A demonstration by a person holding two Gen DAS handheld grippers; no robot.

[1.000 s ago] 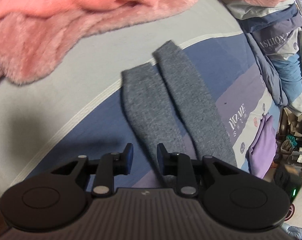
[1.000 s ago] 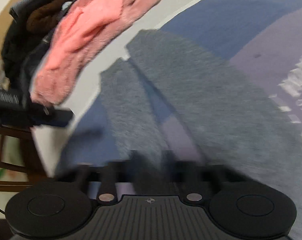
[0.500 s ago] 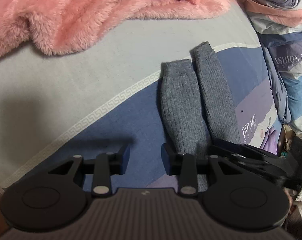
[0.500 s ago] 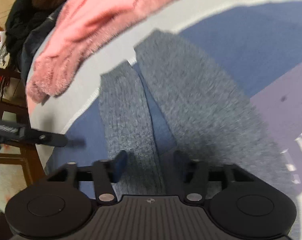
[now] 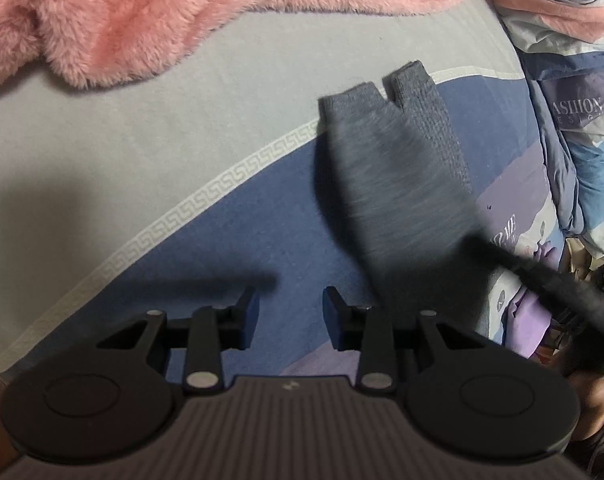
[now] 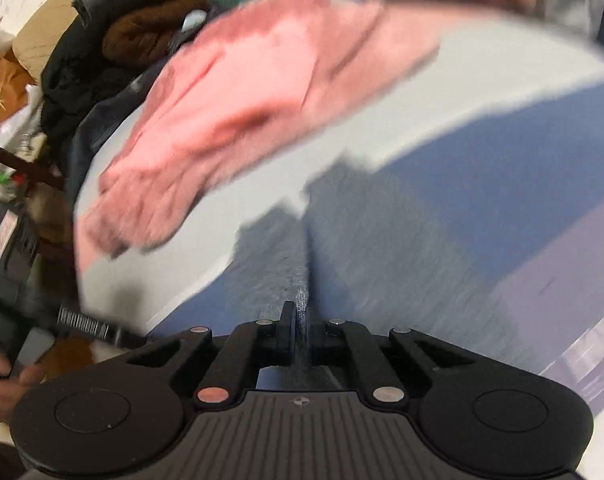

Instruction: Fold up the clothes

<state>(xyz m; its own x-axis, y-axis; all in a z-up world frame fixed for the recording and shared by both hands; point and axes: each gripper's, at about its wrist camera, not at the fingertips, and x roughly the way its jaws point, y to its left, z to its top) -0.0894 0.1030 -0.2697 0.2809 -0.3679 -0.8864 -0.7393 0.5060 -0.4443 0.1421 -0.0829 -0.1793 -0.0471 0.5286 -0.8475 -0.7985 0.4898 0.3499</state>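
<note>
Right gripper (image 6: 300, 330) pinched tight on near end of grey garment (image 5: 385, 184), which lies on bedsheet (image 5: 182, 128) just below pink fleece (image 5: 150, 20); left gripper (image 5: 290, 314) half open, empty; judgement: carry fold smoothly toward far cuffs, edges aligned.

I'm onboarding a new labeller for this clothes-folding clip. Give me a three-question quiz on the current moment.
1. True or false: the left gripper is clamped on the grey knit garment.
2. Which gripper is shut on that garment? A) left B) right C) neither
3. Fill in: the fluffy blanket at the far side of the bed sheet is ____ in colour.

Key: 1 false, it is open and empty. 2 B, the right gripper. 3 pink.
</note>
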